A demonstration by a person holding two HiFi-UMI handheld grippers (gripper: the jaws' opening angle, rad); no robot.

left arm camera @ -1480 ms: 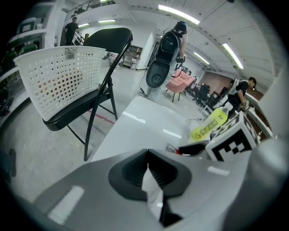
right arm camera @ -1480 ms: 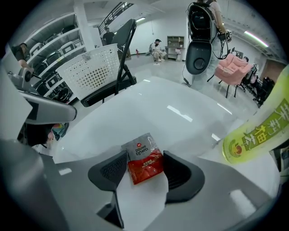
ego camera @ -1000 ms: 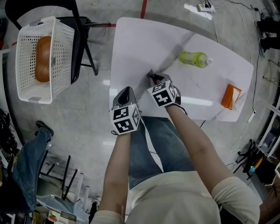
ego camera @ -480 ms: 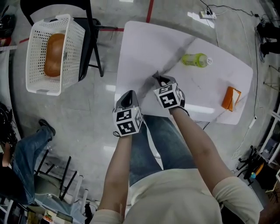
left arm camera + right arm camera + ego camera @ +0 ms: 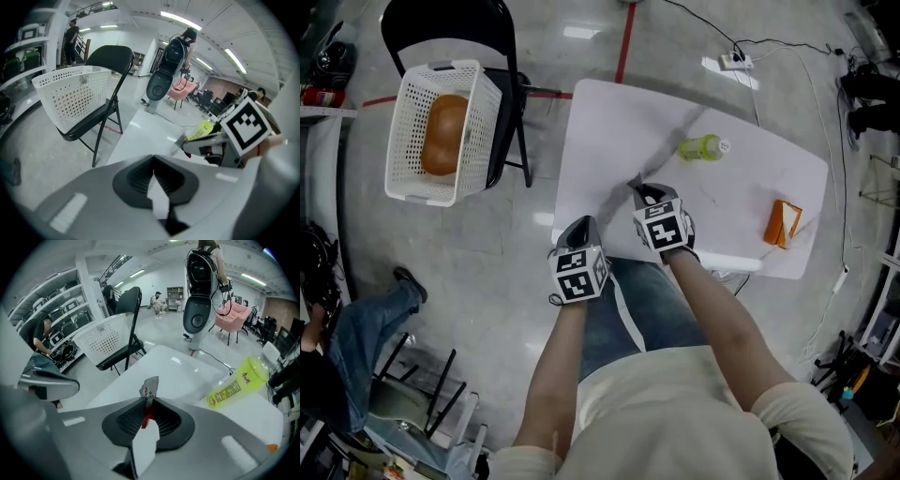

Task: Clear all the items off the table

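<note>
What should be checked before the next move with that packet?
1. Packet held by right gripper: ok, jaws pinch it.
2. Left gripper free: ok, shut on nothing.
3. Basket has room: ok, only one brown lump inside.
4. Grip firm enough for the carry: cannot tell.
5. Table cleared: not ok, bottle and carton lie on it.

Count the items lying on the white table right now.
2. A green bottle lies on its side toward the far edge; an orange carton sits near the right end. A small wrapper is pinched in the right gripper, off the table. None looks hidden.
</note>
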